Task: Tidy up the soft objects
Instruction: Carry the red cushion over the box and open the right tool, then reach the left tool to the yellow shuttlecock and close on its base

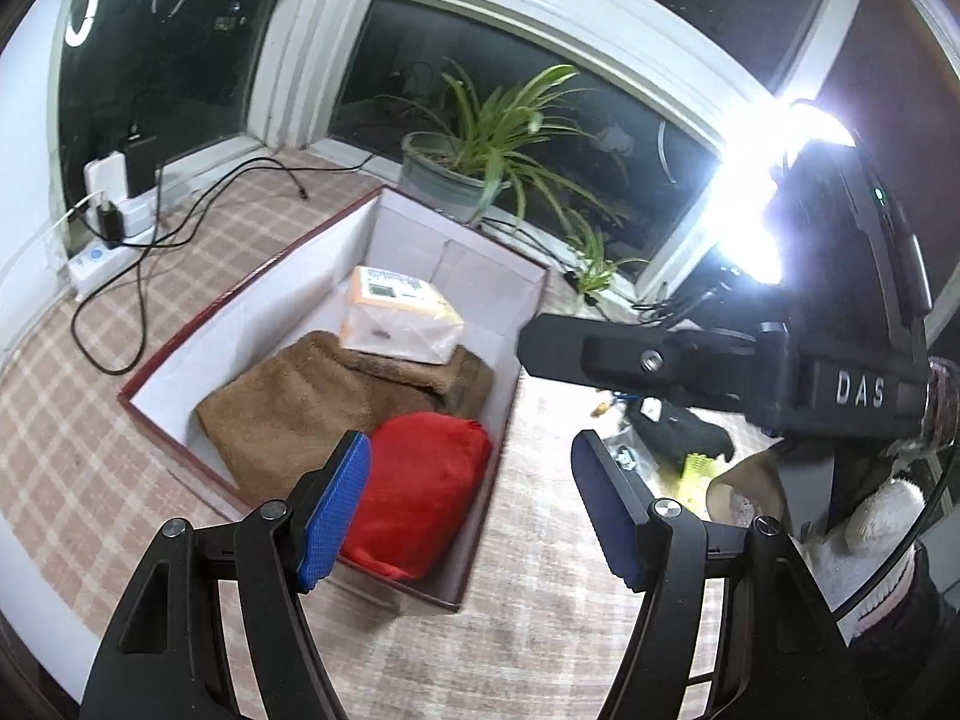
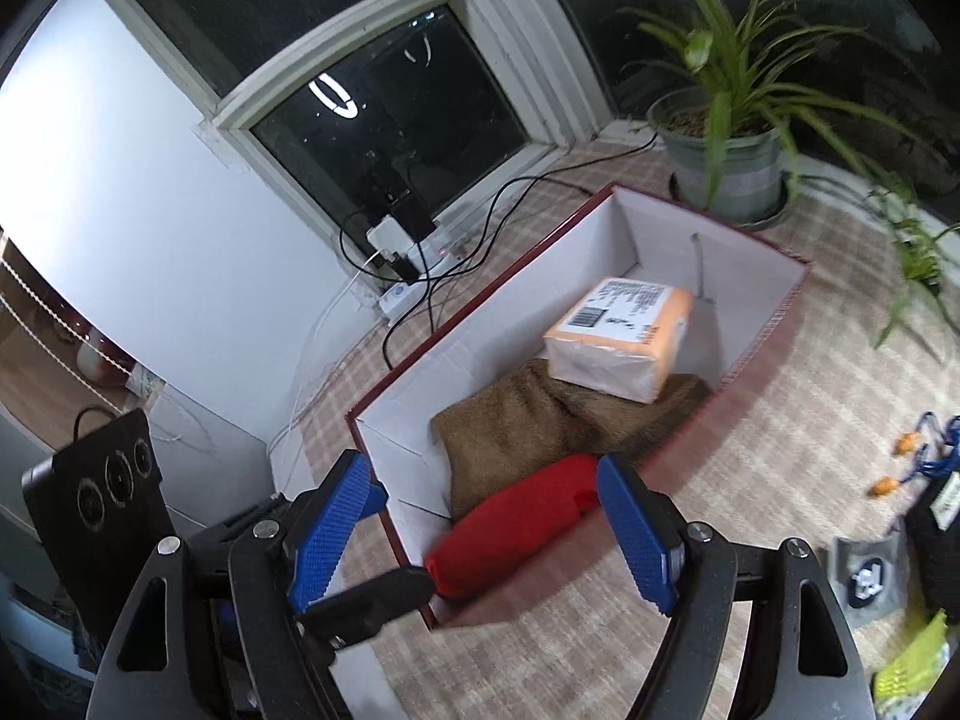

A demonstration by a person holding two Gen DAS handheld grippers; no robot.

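Right wrist view: the red pouch [image 2: 516, 516] lies inside the maroon box [image 2: 480, 300] at its near end, long axis running lower left to upper right. The right gripper [image 2: 486, 534] hangs spread and empty around it, nearer than the equally spread left gripper [image 1: 471, 510].

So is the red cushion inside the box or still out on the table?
Inside: the red cushion lies within the box walls, at its near end beside the brown towel.

Checked cloth surface [image 2: 750, 450], open box [image 2: 480, 312], potted plant [image 2: 726, 162], power strip [image 2: 402, 294]
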